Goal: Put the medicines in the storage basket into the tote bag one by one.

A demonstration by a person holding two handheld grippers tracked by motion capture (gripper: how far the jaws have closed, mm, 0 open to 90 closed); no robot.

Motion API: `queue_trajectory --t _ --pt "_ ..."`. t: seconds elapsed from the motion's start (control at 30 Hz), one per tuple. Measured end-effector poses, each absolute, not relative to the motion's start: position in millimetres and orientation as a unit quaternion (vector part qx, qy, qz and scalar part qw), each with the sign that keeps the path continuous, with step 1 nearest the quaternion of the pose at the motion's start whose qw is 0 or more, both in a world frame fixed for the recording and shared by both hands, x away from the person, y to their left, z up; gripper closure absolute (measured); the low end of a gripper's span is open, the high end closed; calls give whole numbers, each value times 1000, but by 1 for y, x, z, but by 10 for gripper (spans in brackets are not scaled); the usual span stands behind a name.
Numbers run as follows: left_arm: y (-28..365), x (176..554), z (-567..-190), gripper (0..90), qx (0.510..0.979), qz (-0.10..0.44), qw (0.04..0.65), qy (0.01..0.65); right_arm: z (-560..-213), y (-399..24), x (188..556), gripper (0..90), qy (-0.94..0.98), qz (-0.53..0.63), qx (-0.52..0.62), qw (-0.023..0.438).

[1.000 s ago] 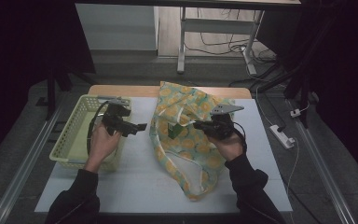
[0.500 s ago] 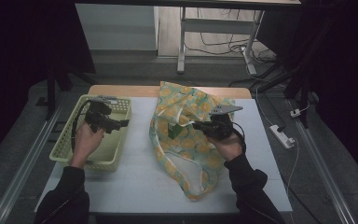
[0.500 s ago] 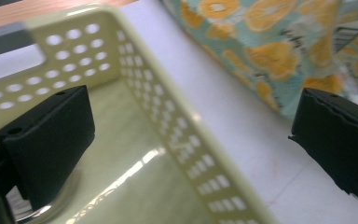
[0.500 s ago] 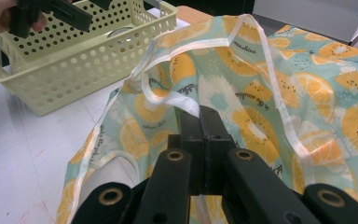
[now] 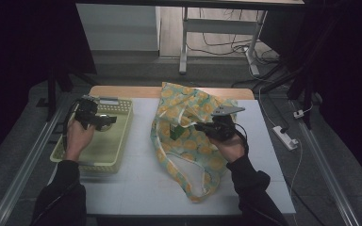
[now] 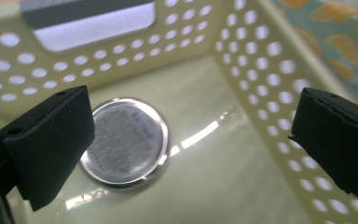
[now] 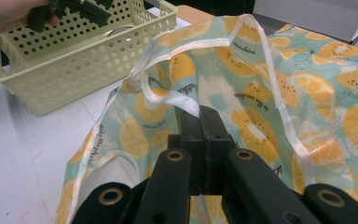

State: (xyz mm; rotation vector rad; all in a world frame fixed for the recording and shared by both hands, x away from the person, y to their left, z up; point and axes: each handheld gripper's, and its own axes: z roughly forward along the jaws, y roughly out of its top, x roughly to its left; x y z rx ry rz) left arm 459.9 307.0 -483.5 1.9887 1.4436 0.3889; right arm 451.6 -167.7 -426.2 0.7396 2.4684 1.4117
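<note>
The right gripper (image 5: 202,127) was seen clamped shut on the pale strap (image 7: 186,106) of the fruit-printed bag (image 5: 188,141), which lay spread across the middle of the white table (image 5: 136,188); the strap was pinched flat between the closed jaws in the right gripper view, and the hold appeared meant to lift the bag's mouth and keep it open so that something could be dropped in. The left gripper (image 5: 107,120) was held over the pale green perforated basket (image 5: 122,141) at the table's left, its jaws spread wide and nothing between them. In the left gripper view a round silver tin (image 6: 123,142) was found lying flat on the basket floor, close to the far wall, below the gap between the open jaws and nearer the left one; no contact with it was made yet. The wide opening was judged to suit the tin's breadth, since a flat disc would have to be taken across its rim. The basket's walls stood close around the tin on two sides, so the approach would likely have to be made from above, and the low profile of the tin left little edge to catch. A gap of bare table was left between basket and bag, across which the tin would have to be carried. Beyond the table, a power strip (image 5: 285,137) lay on the dark floor to the right.
</note>
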Motion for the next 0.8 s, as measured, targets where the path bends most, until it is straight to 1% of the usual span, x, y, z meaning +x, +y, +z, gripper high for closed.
queue_trajectory --t 0.23,0.57,0.8 --pt "312 474 -493 0 756 136 292 570 -426 -168 452 898 836 478 250 101" --pt "319 487 -506 0 753 117 265 590 -427 -168 452 897 836 479 250 100" --pt "315 495 -516 0 764 106 226 595 -427 -167 451 898 836 478 250 99"
